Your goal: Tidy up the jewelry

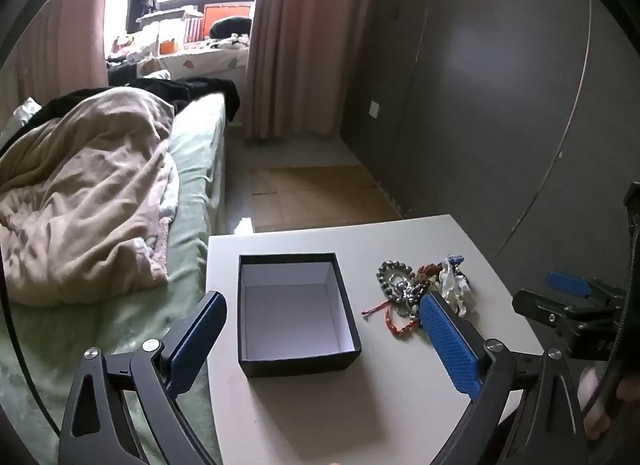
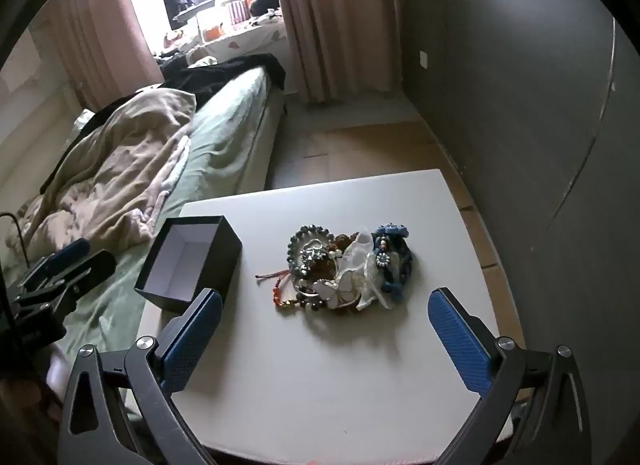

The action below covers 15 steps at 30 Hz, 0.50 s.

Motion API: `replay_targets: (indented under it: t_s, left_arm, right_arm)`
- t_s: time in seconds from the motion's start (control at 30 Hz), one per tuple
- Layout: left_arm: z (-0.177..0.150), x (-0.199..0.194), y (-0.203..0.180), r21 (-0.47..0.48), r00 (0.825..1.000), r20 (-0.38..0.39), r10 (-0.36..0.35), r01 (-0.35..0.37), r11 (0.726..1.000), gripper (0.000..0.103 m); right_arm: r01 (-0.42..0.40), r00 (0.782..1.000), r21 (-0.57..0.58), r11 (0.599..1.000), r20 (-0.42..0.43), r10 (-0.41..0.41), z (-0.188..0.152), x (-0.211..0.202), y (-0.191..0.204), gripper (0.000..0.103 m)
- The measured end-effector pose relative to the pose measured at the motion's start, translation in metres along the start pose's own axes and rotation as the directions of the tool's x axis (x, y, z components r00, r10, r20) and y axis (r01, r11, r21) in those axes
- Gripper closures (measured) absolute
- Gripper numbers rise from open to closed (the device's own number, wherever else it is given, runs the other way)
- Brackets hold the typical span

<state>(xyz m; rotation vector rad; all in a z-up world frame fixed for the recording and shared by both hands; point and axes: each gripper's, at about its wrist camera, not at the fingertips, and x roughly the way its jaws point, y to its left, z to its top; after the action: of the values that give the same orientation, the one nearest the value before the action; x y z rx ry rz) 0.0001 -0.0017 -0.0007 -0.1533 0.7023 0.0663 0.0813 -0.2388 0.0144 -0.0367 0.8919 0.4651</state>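
The jewelry (image 2: 344, 269) sits in one tangled heap on the table (image 2: 320, 377), roughly mid-surface and a little toward the far right corner: a grey bead bracelet (image 2: 298, 243) at the heap's left, a blue braided piece (image 2: 396, 261) on its right, a white ribbon (image 2: 360, 277) draped through the middle, and a red cord (image 2: 272, 277) trailing out toward the left edge. Everything is knotted together, so nothing is sorted yet — this looks like the very start.

Beside it, near the left edge, stands the box (image 1: 296, 313), open-topped, dark outside, white inside, and bare. Well apart from the heap, mouth up: it reads as the obvious home for the pieces, set close enough to make for short carries.

The right gripper (image 2: 320, 329) hovers above the near edge, its blue pads spread wide, holding nothing, and lined up straight on the heap — my guess is it takes the first pick. The trailing cord or the outer bracelet looks the easiest grab; the risk is dragging the whole tangle along.

The left gripper (image 1: 320, 341) is likewise wide apart and bare, hanging over the near edge with the box framed between its fingers, perhaps there to steady it.

Beyond the left edge lies a bed (image 2: 224, 137) with a crumpled blanket (image 2: 132, 153).
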Motion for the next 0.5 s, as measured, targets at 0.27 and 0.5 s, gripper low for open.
replay_targets:
  t_s: [0.27, 0.5]
  left_arm:
    - [0.0021, 0.0005, -0.0039, -0.01, 1.0, 0.008, -0.016, 0.016, 1.0, 0.006]
    - [-0.0004, -0.0057, -0.007, 0.01, 0.999, 0.031, -0.026, 0.026, 1.0, 0.006]
  right_arm:
    - [0.003, 1.0, -0.016, 1.0, 0.025, -0.003, -0.0006, -0.0037, 0.0027, 0.0]
    - [-0.005, 0.999, -0.022, 1.0, 0.039, 0.006, -0.0012, -0.0076, 0.0014, 0.002]
